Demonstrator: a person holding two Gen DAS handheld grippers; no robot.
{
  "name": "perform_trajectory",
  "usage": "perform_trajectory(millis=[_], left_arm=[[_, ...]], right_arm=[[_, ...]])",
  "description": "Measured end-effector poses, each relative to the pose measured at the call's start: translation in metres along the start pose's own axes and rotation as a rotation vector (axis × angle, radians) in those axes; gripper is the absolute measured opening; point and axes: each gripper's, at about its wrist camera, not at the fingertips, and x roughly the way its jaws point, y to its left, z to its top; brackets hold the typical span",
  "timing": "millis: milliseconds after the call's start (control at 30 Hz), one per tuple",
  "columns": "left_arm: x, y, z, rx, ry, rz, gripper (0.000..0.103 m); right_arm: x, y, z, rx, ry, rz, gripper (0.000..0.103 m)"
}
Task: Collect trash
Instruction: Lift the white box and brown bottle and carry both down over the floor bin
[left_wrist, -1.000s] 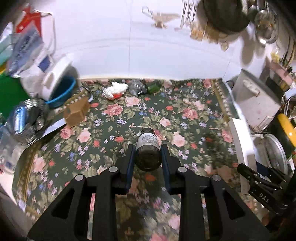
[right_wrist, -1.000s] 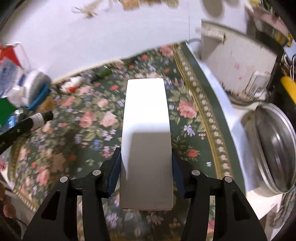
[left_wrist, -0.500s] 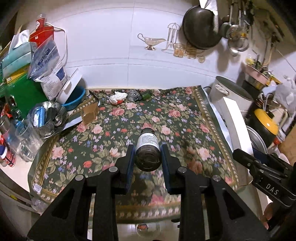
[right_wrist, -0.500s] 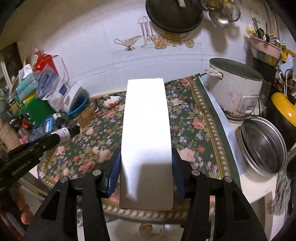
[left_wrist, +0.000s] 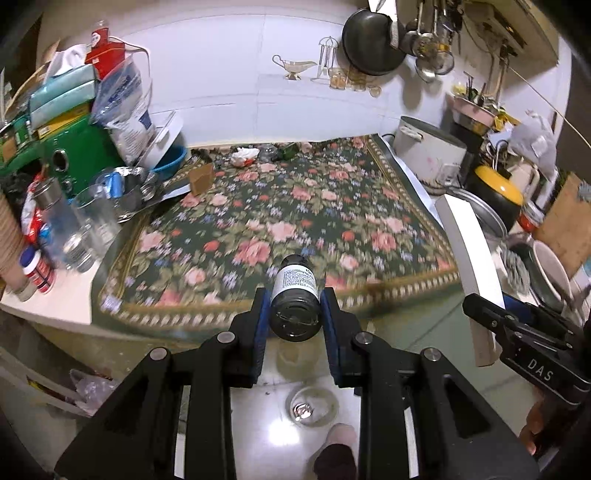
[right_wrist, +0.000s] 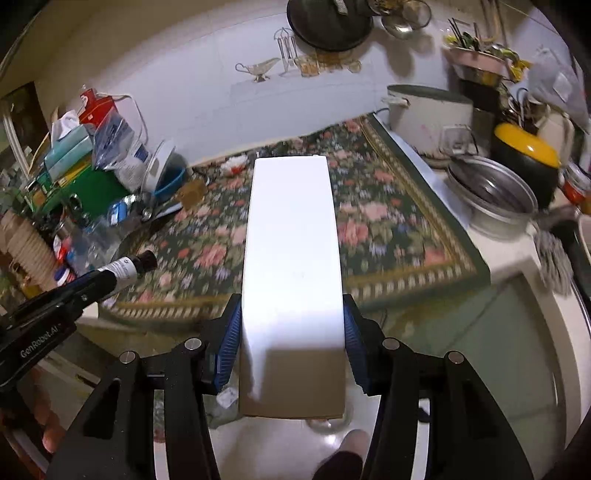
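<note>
My left gripper (left_wrist: 295, 314) is shut on a small dark glass bottle (left_wrist: 295, 295) with a white label, its cap pointing forward. In the right wrist view the same bottle (right_wrist: 127, 269) shows at the left. My right gripper (right_wrist: 291, 343) is shut on a long white box (right_wrist: 291, 258), which appears edge-on as the white box (left_wrist: 469, 258) in the left wrist view. Both grippers hang past the front edge of the floral tablecloth (left_wrist: 288, 221), over the floor. Far back on the cloth lie a crumpled white tissue (left_wrist: 243, 154), a clear wrapper and a green bottle (left_wrist: 290, 150). A small brown carton (left_wrist: 201, 177) stands at the left.
Jars, a steel bowl (left_wrist: 129, 188), a blue bowl (left_wrist: 168, 158) and bags crowd the left of the counter. A white pot (left_wrist: 428, 155), a metal basin (right_wrist: 491, 192) and a yellow-lidded cooker (right_wrist: 524, 158) stand at the right. A person's foot (left_wrist: 336, 454) is on the shiny floor below.
Both grippers have pulled back from over the tablecloth to beyond its front edge, each keeping its load. The floor and a foot have come into view.
</note>
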Motion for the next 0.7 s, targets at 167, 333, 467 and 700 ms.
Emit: perform_trajectory(millis=[167,333,467,700], left_arm=[[-0.019,0.007,-0.024,-0.020,0.032,0.002,0.027],[-0.011,0.004,-0.053,-0.033,0.081,0.016,0.027],[0.015,-0.004,-0.086,-0.062,0.143,0.031,0.027],[0.081,-0.022,-0.150,-0.144,0.257,0.040,0.027]], right_arm=[[-0.014,0.010,-0.019,-0.009,0.036,-0.008,0.048],[-0.009,0.010,-0.044,-0.027,0.080,-0.004,0.048],[0.009,0.001,-0.069,-0.038,0.134,0.017,0.048],[0.065,-0.030,-0.125,-0.090,0.277,0.027,0.048]])
